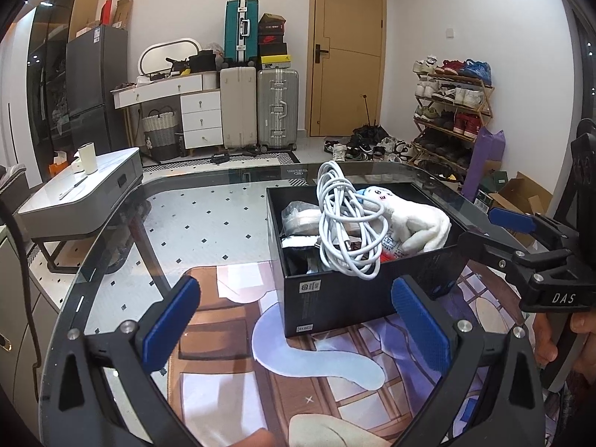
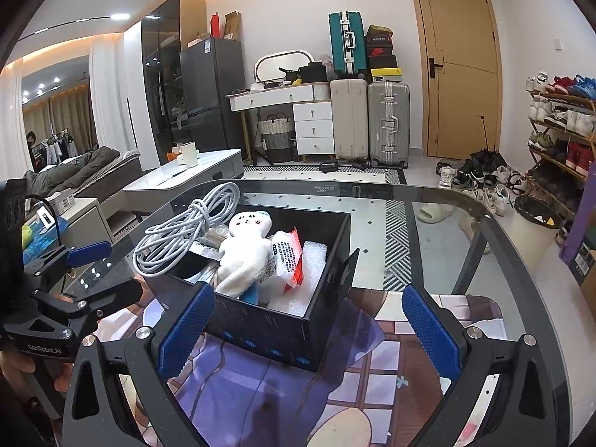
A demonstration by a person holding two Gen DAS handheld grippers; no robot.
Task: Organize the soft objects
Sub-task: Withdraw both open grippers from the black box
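The left gripper (image 1: 294,316) and the right gripper (image 2: 309,326) are both spread wide with nothing between their blue fingers (image 2: 186,327), and both float just above the glass table (image 1: 208,193). Right in front of them sits a black box (image 1: 357,294) on a picture mat (image 2: 387,357). Inside lie a white plush toy (image 2: 242,257), a white cable (image 1: 346,219) sticking up over the rim, and a red and white packet (image 2: 288,257).

Matt black cardboard box (image 2: 260,329) on a glossy glass table (image 1: 208,201), part covered by a smooth printed mat (image 1: 324,368). Inside: fluffy white plush toy (image 2: 242,257), smooth white plastic-sheathed cable (image 1: 344,219), shiny crinkled packet (image 2: 288,259), bubble-textured foam sheet (image 2: 303,287). Matt black plastic gripper arms with rough, knurled blue pads (image 2: 432,329), bright metal screws.
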